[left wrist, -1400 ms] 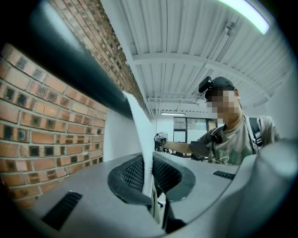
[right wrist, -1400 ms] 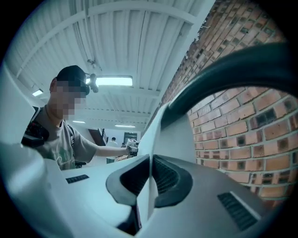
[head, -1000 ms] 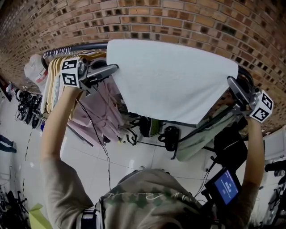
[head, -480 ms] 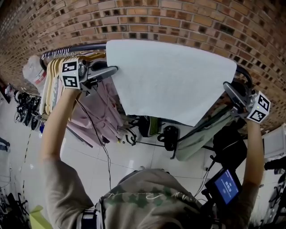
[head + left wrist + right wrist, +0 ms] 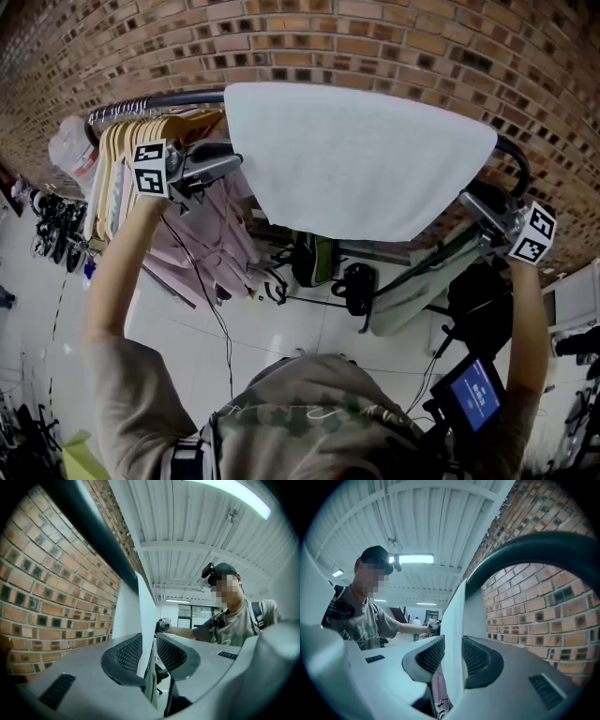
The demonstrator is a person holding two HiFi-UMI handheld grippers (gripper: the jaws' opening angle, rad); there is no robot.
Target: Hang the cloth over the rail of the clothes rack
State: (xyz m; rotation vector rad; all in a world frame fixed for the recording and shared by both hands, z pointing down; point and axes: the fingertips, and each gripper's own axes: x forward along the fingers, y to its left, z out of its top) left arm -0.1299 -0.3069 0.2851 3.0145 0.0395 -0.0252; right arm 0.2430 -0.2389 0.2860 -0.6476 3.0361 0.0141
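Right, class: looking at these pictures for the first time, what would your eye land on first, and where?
The big white cloth draped over the dark rail, top centre against the brick wall. At its two side edges sit the left gripper and right gripper, jaws just opening with the cloth's edge loose between them.

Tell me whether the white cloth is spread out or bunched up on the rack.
Spread out. The cloth hangs over the rail as one wide, smooth sheet with no bunching.
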